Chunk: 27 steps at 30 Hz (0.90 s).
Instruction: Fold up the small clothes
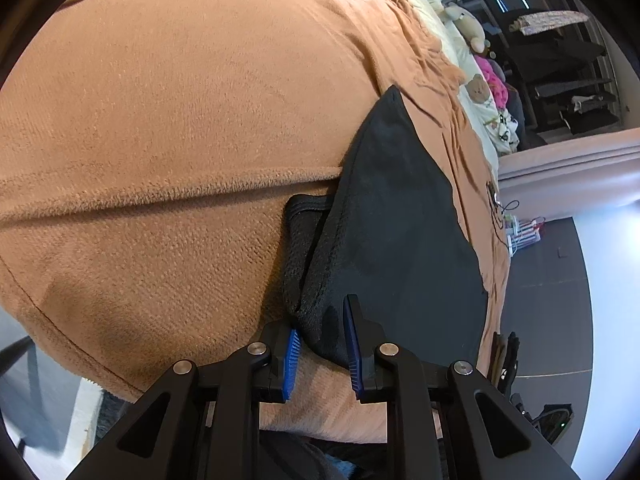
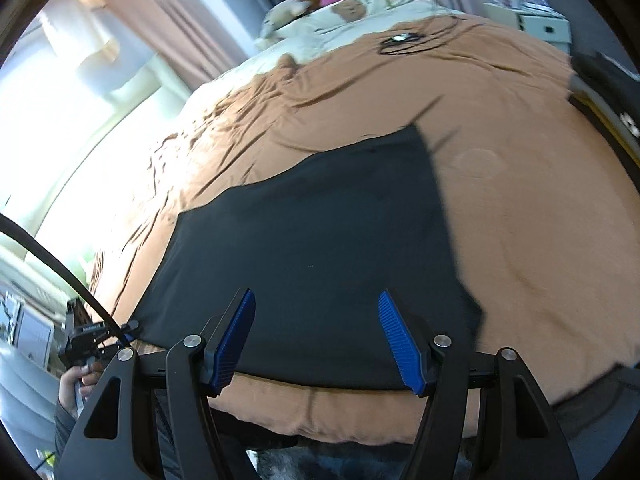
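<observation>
Left tongs (image 1: 322,346) pinch the near corner of the black cloth (image 1: 400,240), which lies flat on the brown blanket (image 1: 180,120). Right tongs (image 2: 318,336) gape wide, apart above the cloth's near edge. No readable writing.

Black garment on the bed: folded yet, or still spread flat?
Mostly spread: the black garment lies flat on the brown blanket. Only the corner between the left tool pads is lifted, showing a second layer.
</observation>
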{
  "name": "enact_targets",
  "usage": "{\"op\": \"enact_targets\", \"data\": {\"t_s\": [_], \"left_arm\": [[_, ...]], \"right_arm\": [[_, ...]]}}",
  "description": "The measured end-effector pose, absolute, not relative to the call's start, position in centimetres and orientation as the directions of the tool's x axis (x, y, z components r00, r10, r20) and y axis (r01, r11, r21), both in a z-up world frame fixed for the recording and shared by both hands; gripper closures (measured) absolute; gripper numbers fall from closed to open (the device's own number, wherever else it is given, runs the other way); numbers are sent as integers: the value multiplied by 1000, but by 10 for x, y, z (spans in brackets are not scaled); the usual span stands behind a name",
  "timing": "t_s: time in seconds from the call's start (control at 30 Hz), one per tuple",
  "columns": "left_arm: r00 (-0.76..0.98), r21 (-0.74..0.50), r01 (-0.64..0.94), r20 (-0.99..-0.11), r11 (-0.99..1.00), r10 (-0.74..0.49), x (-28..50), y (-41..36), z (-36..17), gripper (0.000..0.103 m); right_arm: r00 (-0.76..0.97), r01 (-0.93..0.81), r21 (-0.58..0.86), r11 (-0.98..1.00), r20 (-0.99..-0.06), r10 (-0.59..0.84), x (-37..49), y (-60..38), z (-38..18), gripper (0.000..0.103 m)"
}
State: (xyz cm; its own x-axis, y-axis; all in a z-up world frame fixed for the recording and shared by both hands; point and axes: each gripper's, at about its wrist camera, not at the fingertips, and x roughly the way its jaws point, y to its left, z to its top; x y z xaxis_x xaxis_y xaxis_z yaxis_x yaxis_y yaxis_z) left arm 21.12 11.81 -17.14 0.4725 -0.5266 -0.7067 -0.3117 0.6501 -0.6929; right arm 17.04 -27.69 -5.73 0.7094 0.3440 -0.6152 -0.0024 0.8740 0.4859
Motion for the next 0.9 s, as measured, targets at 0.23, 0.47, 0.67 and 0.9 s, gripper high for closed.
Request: {"op": "enact_targets", "data": {"t_s": [0.23, 0.47, 0.67, 0.9], "left_arm": [[465, -688, -316, -713, 654, -525, 215, 115, -172, 82], [472, -663, -314, -730, 679, -495, 218, 108, -168, 96], [498, -683, -310, -709, 662, -499, 213, 112, -168, 99], [511, -692, -290, -696, 661, -505, 210, 113, -165, 100]], "right_arm": [[648, -83, 462, 883, -649, 400, 213, -238, -67, 52], [574, -154, 451, 879, -684, 451, 249, -197, -85, 67], [529, -196, 433, 880, -709, 467, 270, -169, -99, 70], [502, -232, 378, 896, -743, 443, 272, -142, -115, 77]]}}
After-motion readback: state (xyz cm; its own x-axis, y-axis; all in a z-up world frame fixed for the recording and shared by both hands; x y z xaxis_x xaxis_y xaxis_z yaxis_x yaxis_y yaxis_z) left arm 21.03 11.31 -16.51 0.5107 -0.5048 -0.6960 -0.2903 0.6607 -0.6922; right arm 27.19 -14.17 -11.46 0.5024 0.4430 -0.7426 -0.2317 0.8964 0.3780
